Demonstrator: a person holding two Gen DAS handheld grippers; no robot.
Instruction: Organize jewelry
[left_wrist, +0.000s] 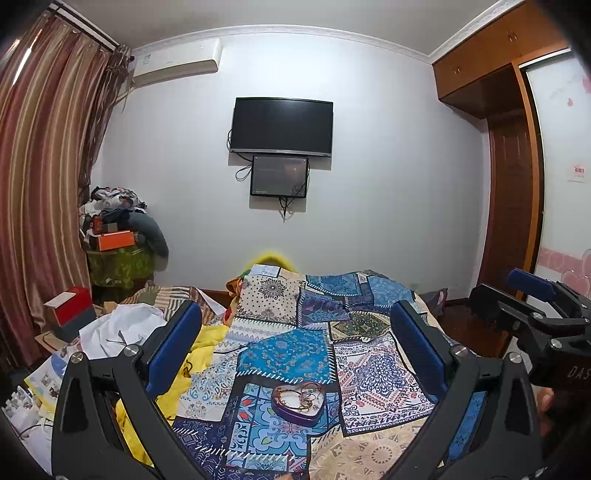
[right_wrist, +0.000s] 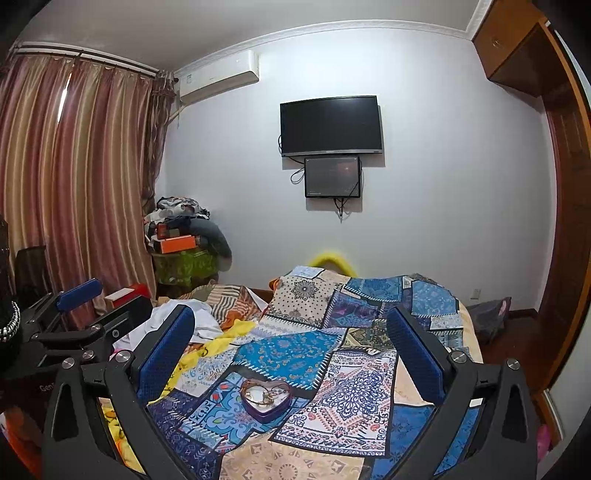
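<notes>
A purple heart-shaped tin (left_wrist: 298, 402) lies open on the patchwork bedspread (left_wrist: 295, 350); gold chains and rings are tangled inside it. It also shows in the right wrist view (right_wrist: 266, 399). My left gripper (left_wrist: 295, 332) is open and empty, held above and behind the tin. My right gripper (right_wrist: 291, 336) is open and empty too, at about the same height over the bed. The right gripper shows at the right edge of the left wrist view (left_wrist: 532, 306); the left gripper shows at the left edge of the right wrist view (right_wrist: 77, 317).
Crumpled white cloth (left_wrist: 118, 328) and yellow cloth (left_wrist: 207, 343) lie left of the bedspread. A red box (left_wrist: 72, 308) and papers (left_wrist: 44, 376) sit at the left. Clutter is piled by the curtain (left_wrist: 40, 184). A wardrobe (left_wrist: 509, 206) stands right.
</notes>
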